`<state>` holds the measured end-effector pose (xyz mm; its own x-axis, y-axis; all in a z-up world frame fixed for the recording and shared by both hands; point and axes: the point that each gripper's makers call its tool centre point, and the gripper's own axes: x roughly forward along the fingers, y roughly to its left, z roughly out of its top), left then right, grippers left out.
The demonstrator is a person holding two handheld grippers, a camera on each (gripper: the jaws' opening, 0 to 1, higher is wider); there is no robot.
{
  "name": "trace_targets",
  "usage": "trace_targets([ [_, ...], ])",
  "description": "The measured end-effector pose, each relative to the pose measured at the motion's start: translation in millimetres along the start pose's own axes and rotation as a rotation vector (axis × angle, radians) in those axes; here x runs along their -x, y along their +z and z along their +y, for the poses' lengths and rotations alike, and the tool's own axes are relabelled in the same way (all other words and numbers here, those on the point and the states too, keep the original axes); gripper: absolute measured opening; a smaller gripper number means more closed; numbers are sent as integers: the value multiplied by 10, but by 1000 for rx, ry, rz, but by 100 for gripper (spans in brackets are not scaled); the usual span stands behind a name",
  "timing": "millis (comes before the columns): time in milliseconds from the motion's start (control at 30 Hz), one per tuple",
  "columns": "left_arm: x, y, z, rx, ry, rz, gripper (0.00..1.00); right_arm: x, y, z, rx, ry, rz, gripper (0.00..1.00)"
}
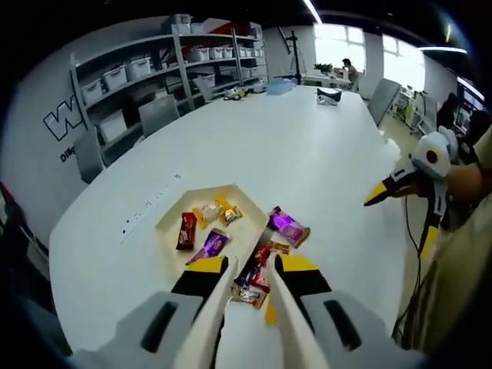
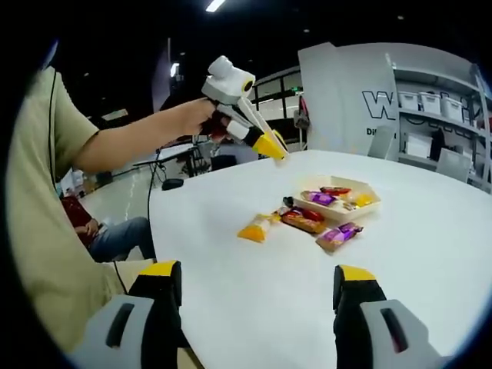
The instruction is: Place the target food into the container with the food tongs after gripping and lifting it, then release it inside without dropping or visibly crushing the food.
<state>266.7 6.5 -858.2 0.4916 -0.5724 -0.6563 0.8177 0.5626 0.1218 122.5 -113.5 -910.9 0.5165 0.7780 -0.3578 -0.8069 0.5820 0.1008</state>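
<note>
Cream-coloured and shallow, the tray (image 1: 171, 217) is lying on the white table (image 1: 307, 154), and it seems to be the container of the task. Some wrapped snacks are already lying inside it: a red packet (image 1: 186, 231), a purple packet (image 1: 213, 244) and a small yellow one (image 1: 227, 210). Other snacks are lying outside, just beside its edge: a purple-pink packet (image 1: 288, 227), a red and dark packet (image 1: 257, 269) and, in the right gripper view, a yellow-orange packet (image 2: 256, 227) a little apart from the others. So I judge the task as partly done, with some pieces still left on the table.

The left gripper (image 1: 251, 269) is holding a pair of pale food tongs (image 1: 238, 323) between its jaws, and the tong arms are reaching toward the red and dark packet. I cannot tell whether the tips are already pinching it, and it is not lifted yet. The right gripper (image 2: 259, 288) is hanging above the near table edge with its jaws wide apart and nothing between them.

The packets are looking flat, shiny and uncrushed.
</note>
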Motion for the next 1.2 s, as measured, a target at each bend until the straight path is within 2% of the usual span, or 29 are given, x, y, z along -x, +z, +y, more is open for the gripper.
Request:
trace_targets([
  [267,69,-310,-166,15,-14,13,22,-9,-34,20,-4,1,7,80],
  [400,106,-412,-222,29,-16,3,22,-19,-37,23,-5,3,7,80],
  [600,118,-619,-353,49,-25,20,22,-35,-41,37,-6,7,9,80],
  [967,64,-852,-542,47,-24,57,22,-47,-68,34,-9,7,16,80],
  [1200,-1,-945,-650,83,-42,75,22,-53,-81,31,-13,8,18,80],
])
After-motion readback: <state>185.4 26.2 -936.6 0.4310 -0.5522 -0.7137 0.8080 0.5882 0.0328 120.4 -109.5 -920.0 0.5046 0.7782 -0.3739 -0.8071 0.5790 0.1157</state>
